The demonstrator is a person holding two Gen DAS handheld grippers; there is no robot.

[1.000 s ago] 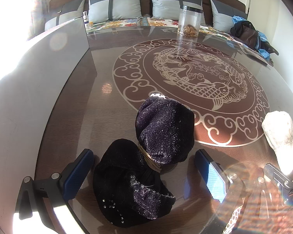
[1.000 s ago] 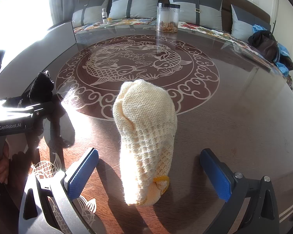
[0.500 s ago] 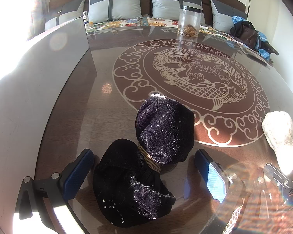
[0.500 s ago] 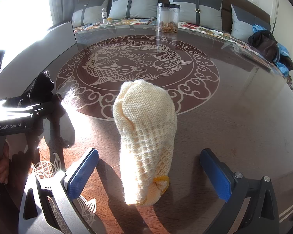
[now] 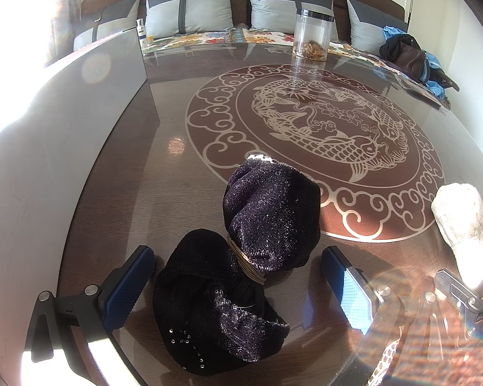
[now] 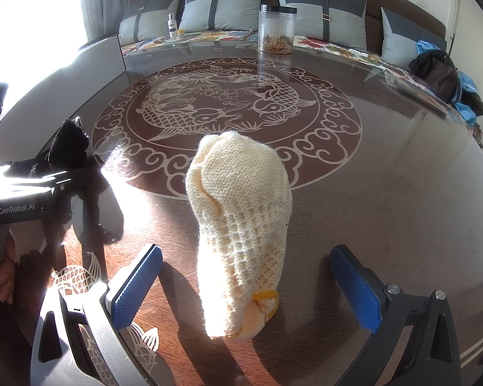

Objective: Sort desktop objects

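Your left gripper sits low over the glass table with its jaws spread wide, straddling the dark sparkly knit bundle so that the banded waist lies between the pads; neither pad touches it yet. Your right gripper is open the same way around the cream knit bundle, which lies lengthwise between the fingers, tied end nearest you. Both look lined up for a squeeze at the narrow, bound part, likely the firmest grip
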